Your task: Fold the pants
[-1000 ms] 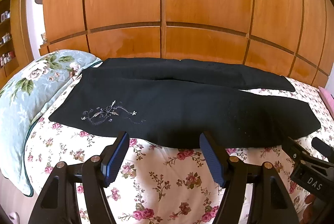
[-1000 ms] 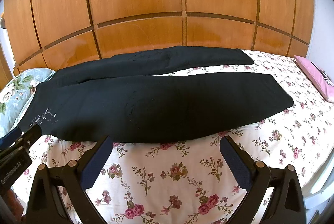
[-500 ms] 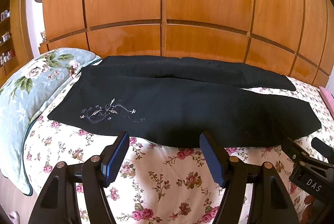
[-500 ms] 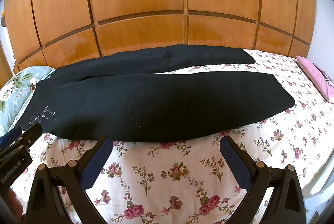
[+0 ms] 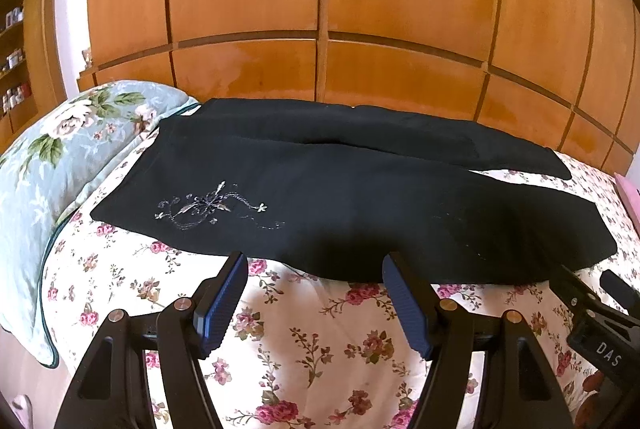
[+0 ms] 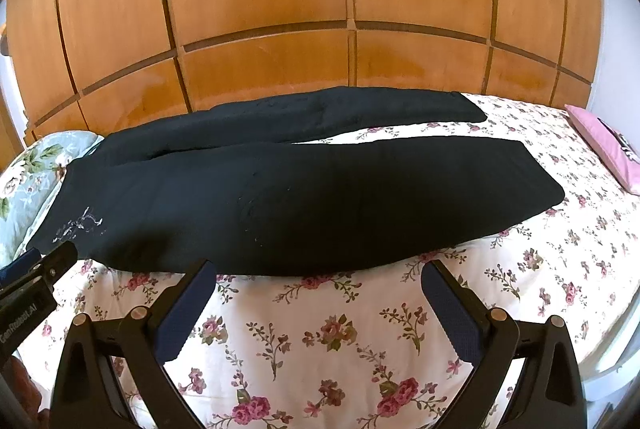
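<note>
Black pants (image 5: 340, 197) lie flat on the floral bedsheet (image 5: 312, 341), waist at the left with silver embroidery (image 5: 208, 207), two legs spread to the right. They also show in the right wrist view (image 6: 320, 197). My left gripper (image 5: 314, 269) is open and empty, above the sheet just short of the pants' near edge. My right gripper (image 6: 318, 281) is open and empty, just short of the near leg's edge. Its tip (image 5: 592, 309) shows at the lower right of the left wrist view.
A blue floral pillow (image 5: 44, 181) lies at the left end of the bed. A pink pillow (image 6: 604, 145) lies at the right end. A wooden panelled wardrobe (image 5: 320, 9) stands right behind the bed. Shelves (image 5: 14, 69) at far left.
Both views have shifted slightly; the pants sit a touch lower and closer in the frames. Both grippers stay open and empty.
</note>
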A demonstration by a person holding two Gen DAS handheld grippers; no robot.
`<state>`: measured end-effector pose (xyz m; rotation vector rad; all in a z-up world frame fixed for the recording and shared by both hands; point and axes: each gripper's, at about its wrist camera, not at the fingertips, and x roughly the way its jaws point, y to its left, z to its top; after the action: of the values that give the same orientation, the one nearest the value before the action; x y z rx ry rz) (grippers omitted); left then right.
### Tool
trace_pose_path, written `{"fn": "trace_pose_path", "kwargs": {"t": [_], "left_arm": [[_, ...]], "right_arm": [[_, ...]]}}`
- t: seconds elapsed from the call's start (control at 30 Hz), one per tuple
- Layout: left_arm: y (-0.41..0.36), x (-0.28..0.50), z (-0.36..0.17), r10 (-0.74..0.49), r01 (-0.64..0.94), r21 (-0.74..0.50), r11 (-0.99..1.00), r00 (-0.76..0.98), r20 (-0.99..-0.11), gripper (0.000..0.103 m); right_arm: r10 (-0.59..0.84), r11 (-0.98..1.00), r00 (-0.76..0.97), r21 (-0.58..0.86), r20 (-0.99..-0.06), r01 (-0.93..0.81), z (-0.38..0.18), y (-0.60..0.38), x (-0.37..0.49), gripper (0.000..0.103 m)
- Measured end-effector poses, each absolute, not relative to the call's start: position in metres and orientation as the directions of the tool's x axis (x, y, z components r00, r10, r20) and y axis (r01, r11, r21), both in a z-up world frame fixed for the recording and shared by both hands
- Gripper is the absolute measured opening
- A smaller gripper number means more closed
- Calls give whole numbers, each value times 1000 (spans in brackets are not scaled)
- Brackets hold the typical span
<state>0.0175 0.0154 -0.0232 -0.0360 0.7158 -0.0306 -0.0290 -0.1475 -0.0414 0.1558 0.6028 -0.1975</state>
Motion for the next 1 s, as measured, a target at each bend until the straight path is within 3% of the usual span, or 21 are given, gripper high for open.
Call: {"fn": "trace_pose_path", "kwargs": {"t": [0.17,0.3,0.4,0.63,0.77,0.87,1.0], "left_arm": [[33,27,-31,-87,14,-111,994,727,-681,71],[66,38,-54,-312,54,-364,930,641,-701,71],[94,41,-71,-358,-35,-482,875,624,-695,71],[137,41,-75,-284,-88,-477,874,704,-650,71],[158,44,-80,-253,-123,-484,866,728,-638,71],[174,46,-85,-243,-142,-496,856,737,-630,71],[186,50,-95,-245,-159,-513,844,736,-631,71]], "right_arm": [[-127,965,835,129,-535,229,-40,-154,-31,103],[-99,955,820,176,-564,237,-46,-170,-26,103],[-38,944,782,235,-622,233,-53,-188,-23,103],[126,841,838,505,-530,194,-65,-253,-26,103],[118,745,836,604,-536,282,-73,-297,-29,91],[96,667,841,662,-532,342,-79,-327,-32,90],[95,540,880,767,-465,347,-94,-370,-36,80]]}}
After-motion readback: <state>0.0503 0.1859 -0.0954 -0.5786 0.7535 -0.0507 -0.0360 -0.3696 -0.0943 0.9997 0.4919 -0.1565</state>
